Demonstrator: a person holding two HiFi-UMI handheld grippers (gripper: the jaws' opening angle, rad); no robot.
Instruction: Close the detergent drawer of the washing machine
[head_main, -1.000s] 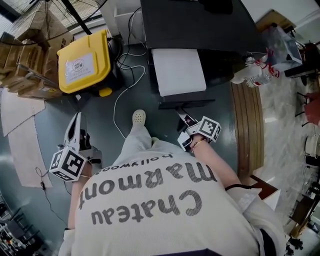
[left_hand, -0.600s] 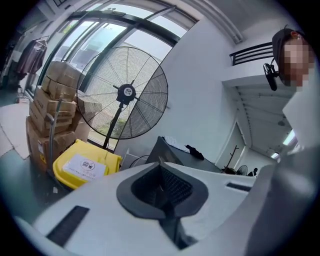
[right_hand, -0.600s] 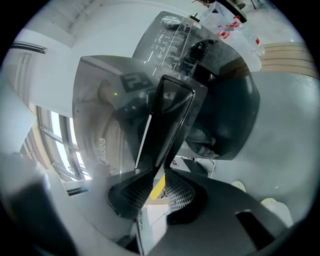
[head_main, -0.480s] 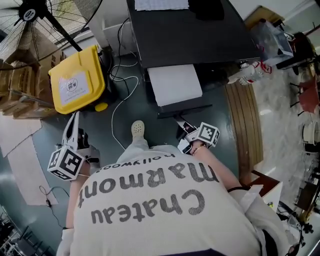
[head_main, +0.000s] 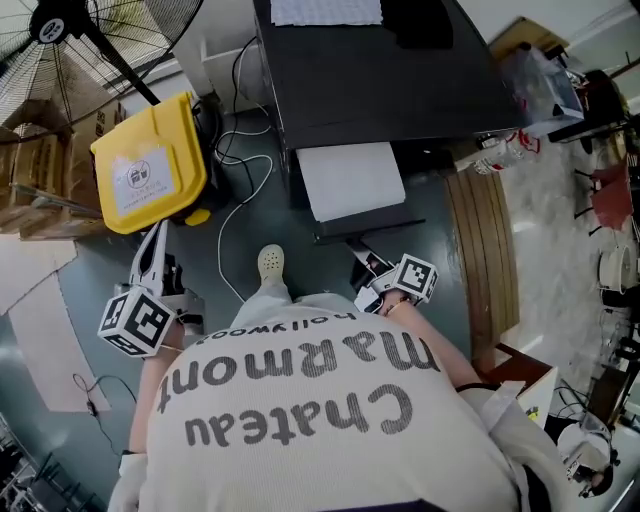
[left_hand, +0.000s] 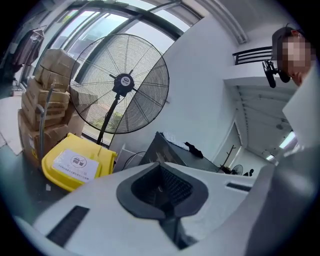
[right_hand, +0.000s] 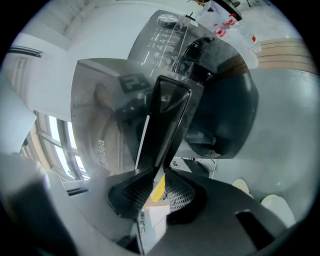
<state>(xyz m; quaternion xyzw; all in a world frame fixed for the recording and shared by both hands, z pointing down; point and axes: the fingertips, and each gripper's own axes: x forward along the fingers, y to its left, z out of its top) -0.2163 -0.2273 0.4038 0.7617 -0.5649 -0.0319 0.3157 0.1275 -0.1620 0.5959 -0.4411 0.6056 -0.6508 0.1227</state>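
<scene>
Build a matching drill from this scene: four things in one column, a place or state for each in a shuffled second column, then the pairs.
Things
1. yellow bin
2. fan
3. left gripper
4. right gripper

Place or state
A. shut on the black front of the detergent drawer
B. shut, with nothing between its jaws
C. on the floor, left of the washing machine in the head view
D. upright in front of the window

Pairs: 1-C, 2-D, 3-B, 4-A
</scene>
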